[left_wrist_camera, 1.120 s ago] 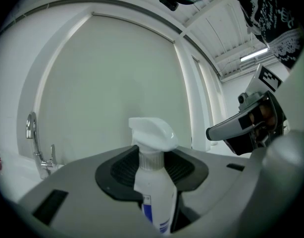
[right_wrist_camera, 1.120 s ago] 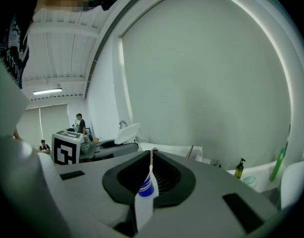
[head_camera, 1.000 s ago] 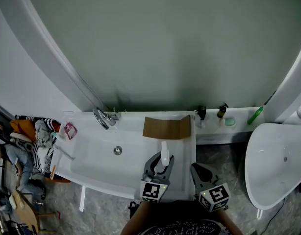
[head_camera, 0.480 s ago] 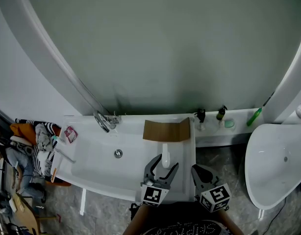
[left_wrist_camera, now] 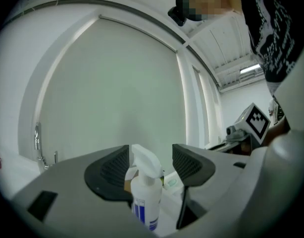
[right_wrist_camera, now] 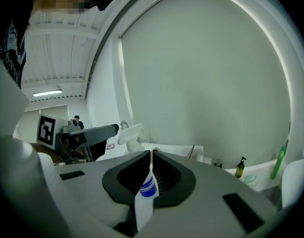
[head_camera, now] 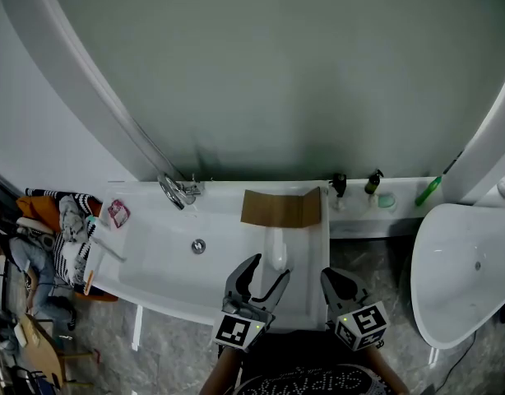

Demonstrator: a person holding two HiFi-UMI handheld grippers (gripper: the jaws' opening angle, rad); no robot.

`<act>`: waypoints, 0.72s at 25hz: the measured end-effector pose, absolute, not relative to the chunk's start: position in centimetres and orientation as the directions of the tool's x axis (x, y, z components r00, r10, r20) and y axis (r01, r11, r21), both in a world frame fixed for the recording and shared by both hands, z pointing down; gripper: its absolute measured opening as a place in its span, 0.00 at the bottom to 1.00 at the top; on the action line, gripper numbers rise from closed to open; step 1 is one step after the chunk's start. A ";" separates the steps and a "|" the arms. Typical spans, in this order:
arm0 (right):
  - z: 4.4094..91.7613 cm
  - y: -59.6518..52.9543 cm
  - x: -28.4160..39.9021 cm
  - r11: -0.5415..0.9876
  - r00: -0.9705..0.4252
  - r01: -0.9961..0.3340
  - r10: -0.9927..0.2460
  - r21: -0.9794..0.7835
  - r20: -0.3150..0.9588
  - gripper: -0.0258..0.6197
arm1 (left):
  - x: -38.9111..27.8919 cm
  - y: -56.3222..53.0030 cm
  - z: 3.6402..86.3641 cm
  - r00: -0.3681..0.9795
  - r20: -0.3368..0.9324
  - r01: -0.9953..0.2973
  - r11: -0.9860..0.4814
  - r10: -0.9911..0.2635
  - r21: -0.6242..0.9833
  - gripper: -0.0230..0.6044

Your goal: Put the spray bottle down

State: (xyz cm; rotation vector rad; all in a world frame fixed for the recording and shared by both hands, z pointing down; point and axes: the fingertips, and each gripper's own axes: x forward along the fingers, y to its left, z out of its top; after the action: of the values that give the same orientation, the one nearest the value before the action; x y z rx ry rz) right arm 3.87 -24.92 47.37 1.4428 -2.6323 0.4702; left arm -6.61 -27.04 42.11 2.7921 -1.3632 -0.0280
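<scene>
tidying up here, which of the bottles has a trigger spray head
The white plastic spray bottle on the sink counter; the black pump bottle and olive pump bottle have push-down pumps.

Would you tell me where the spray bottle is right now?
In the head view the spray bottle stands on the right end of the sink top, between the brown board behind it and the open left gripper, whose jaws do not touch it.
</scene>
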 end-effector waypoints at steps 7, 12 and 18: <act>47.1 -24.7 4.0 0.503 -0.545 -0.836 -0.806 -0.218 0.232 0.08 | -8.1 -23.2 37.3 0.606 -0.073 -0.795 -0.607 -0.792 0.000 0.04; 46.6 -24.5 4.3 0.502 -0.542 -0.839 -0.810 -0.212 0.223 0.08 | -9.5 -21.6 35.7 0.584 -0.071 -0.812 -0.583 -0.809 -0.030 0.04; 45.0 -24.5 5.0 0.505 -0.532 -0.846 -0.825 -0.173 0.192 0.08 | -12.8 -20.9 35.9 0.523 -0.029 -0.852 -0.524 -0.852 0.002 0.04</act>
State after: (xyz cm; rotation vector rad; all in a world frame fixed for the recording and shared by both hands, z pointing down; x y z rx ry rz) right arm 5.04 -24.52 45.02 1.4749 -2.6511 0.3774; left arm -12.76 -20.86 35.95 2.7526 -1.5390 -0.0409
